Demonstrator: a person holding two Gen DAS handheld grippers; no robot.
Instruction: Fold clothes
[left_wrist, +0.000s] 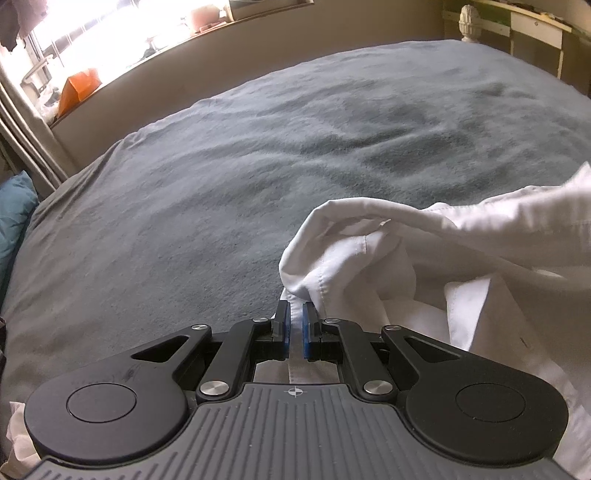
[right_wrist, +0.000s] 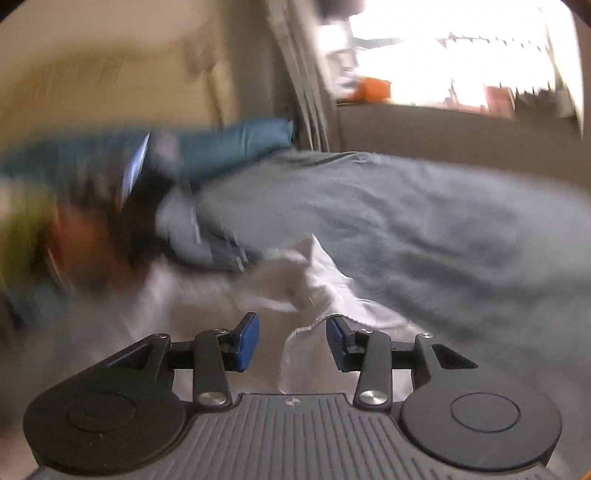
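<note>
A white shirt (left_wrist: 424, 251) lies crumpled on the grey-blue blanket (left_wrist: 258, 147) of a bed, at the right of the left wrist view. My left gripper (left_wrist: 294, 306) is shut on a hem of this shirt; a strip of white cloth runs between its blue pads. In the blurred right wrist view the same white shirt (right_wrist: 317, 280) lies ahead of my right gripper (right_wrist: 291, 325). Its jaws stand apart, and a fold of white cloth lies under the gap near the right pad (right_wrist: 338, 343), not pinched. The blanket (right_wrist: 443, 229) stretches away to the right.
A teal pillow (left_wrist: 14, 218) lies at the bed's left end, seen again as a teal pillow (right_wrist: 236, 144) in the right view. A bright window sill with an orange item (left_wrist: 79, 88) runs behind the bed. A shelf unit (left_wrist: 535, 29) stands at the far right. A dark blurred shape (right_wrist: 140, 184) sits left.
</note>
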